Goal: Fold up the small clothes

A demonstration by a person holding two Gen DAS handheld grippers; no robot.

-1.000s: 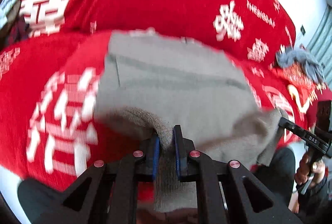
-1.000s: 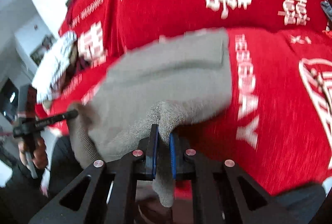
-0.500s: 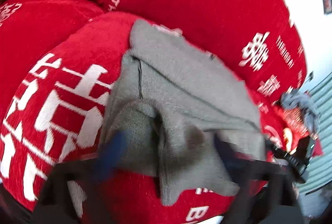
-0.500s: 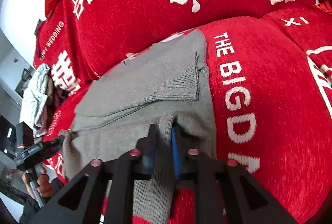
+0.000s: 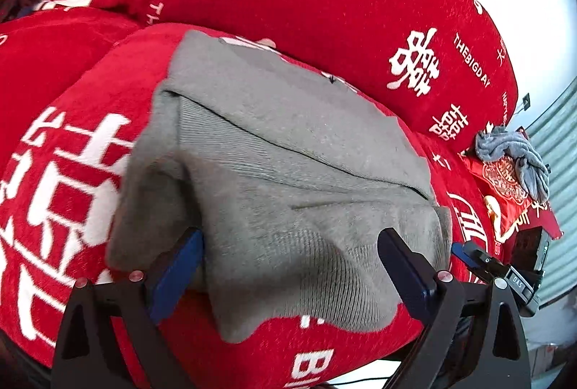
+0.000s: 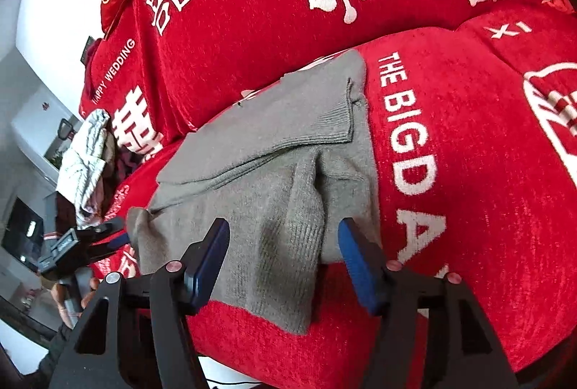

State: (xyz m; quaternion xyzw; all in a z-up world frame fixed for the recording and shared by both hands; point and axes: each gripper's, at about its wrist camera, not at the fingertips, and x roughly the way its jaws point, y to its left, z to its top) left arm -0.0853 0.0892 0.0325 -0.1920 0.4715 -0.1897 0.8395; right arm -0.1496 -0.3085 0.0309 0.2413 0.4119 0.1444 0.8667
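Grey knit sweater point(image 5: 281, 172) | folded into a rough rectangle, layers stacked, ribbed cuff of one sleeve lying across the top point(image 6: 324, 122) | flat on a red sofa seat cushion point(image 6: 468, 154) | near edge drooping slightly over the cushion front

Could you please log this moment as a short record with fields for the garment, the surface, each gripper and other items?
garment: grey knit garment, partly folded, lying flat, near edge rumpled
surface: red sofa cover with white lettering
left gripper: open, fingers either side of the near edge, holding nothing
right gripper: open, straddling the near edge, holding nothing
other items: blue-grey cloth on a red cushion; pale clothes pile
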